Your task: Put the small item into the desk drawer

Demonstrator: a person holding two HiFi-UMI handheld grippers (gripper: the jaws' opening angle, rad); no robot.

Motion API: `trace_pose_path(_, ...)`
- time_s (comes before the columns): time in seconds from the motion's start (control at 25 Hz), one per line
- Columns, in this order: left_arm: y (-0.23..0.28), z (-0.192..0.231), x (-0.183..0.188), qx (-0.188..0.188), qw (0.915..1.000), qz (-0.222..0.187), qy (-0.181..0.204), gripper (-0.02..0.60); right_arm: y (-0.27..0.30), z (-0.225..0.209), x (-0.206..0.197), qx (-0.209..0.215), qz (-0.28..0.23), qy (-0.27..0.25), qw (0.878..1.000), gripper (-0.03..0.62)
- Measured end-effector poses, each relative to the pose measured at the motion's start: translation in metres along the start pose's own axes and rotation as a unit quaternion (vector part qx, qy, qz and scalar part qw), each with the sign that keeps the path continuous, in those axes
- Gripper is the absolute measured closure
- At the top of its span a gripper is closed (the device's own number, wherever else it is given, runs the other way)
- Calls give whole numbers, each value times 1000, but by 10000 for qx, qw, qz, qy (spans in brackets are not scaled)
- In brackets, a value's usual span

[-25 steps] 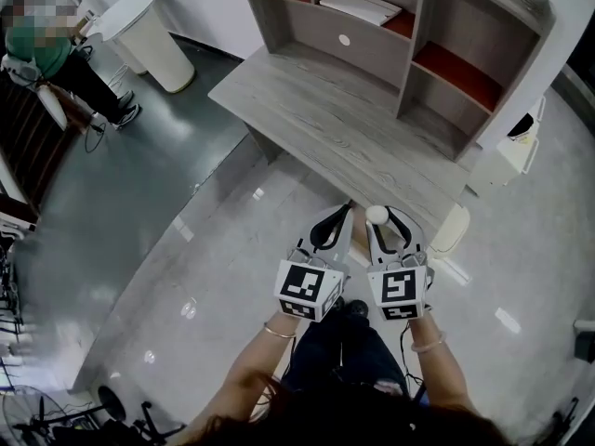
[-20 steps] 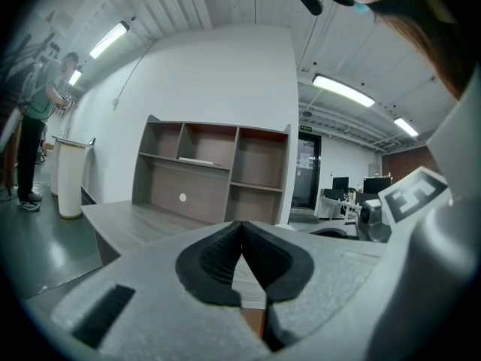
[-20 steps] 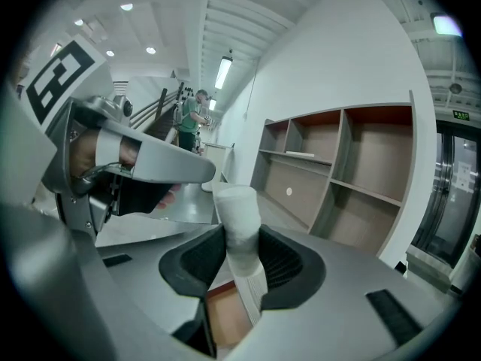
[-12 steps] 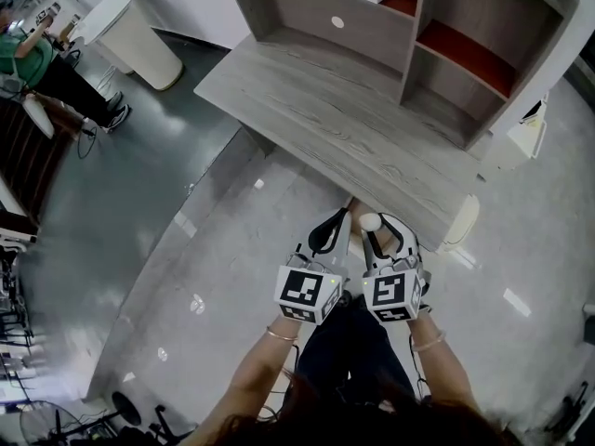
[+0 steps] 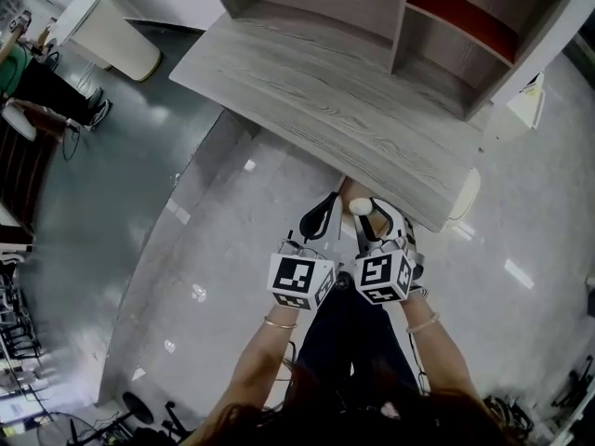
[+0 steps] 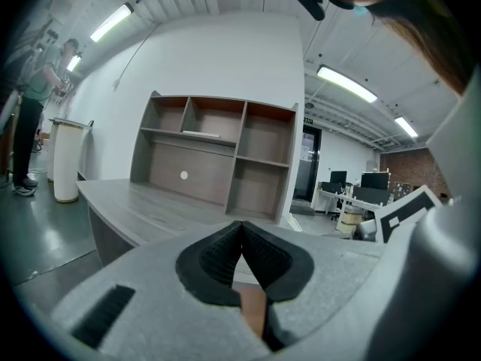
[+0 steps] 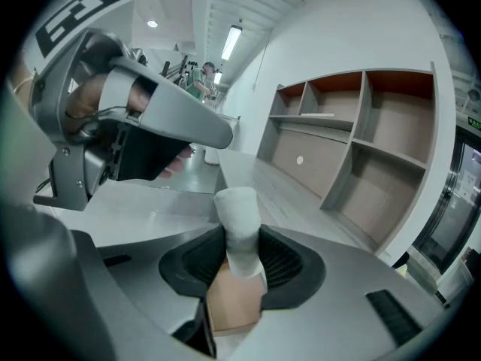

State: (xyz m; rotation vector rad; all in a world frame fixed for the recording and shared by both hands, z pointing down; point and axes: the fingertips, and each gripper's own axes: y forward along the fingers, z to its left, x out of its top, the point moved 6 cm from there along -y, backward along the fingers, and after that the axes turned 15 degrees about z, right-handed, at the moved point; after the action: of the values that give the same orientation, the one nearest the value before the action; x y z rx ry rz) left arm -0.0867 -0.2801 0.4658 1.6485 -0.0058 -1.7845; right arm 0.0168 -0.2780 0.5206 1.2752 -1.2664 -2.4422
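Note:
In the right gripper view, a small white cylindrical item point(image 7: 239, 228) stands upright between the dark pads, and my right gripper point(image 7: 242, 256) is shut on it. The head view shows the same item point(image 5: 361, 206) at the right gripper point(image 5: 370, 216), right by the front edge of the grey wooden desk point(image 5: 316, 100). My left gripper point(image 5: 321, 219) sits just to its left with its jaws shut and empty; the pads point(image 6: 225, 254) meet at the tip. A tan surface point(image 5: 350, 191) shows under the desk edge between the jaws; I cannot tell whether it is the drawer.
A grey shelf unit point(image 5: 446, 63) with red-lined compartments stands on the desk's far side. A white round bin point(image 5: 104, 28) and a person point(image 5: 28, 68) are at the far left on the dark floor. A white box point(image 5: 523, 108) stands past the desk's right end.
The desk's front edge has come closer to both grippers, which stay side by side. The right gripper still holds the white item.

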Motion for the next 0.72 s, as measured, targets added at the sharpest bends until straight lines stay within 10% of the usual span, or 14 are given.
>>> trace_pose_path(0.72,34,21,-63,10,9997,163,-207,566,71,32,-54,-13,667,-126,9977,462)
